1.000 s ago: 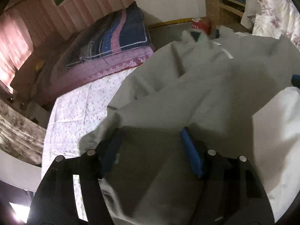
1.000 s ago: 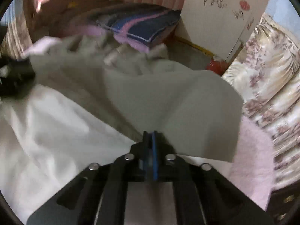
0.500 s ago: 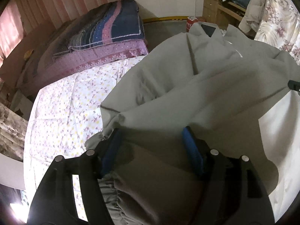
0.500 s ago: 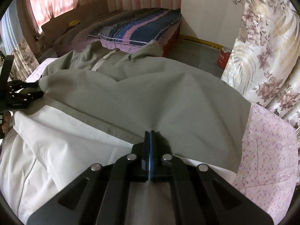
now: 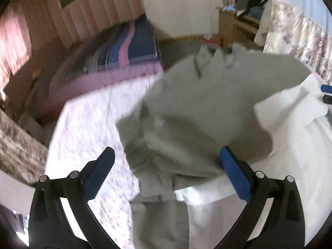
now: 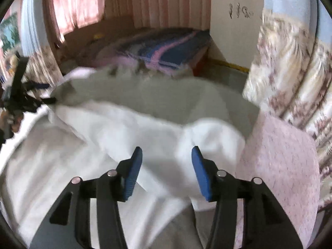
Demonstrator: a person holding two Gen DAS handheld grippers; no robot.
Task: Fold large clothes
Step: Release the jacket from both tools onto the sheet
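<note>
Grey-green cloth, the large garment (image 5: pixel 207 112), lies spread over the bed's floral sheet (image 5: pixel 89 124) with its white lining (image 6: pixel 128 128) turned up toward the near edge, which suggests one half has been laid over and let go. Both tools are released: the left gripper (image 5: pixel 166 174) has its blue pads wide apart above the garment's gathered edge at 6 o'clock, and the right gripper (image 6: pixel 167 172) stands open over the white lining, holding nothing. Judging by this, the fold is laid and the next grasp is not yet taken. Motion blur softens both views. At 11 o'clock in the left view a folded striped quilt (image 5: pixel 124 47) rests on a second bed; pink curtains (image 6: pixel 76 4) and floral drapes (image 6: pixel 290 72) ring the room.
</note>
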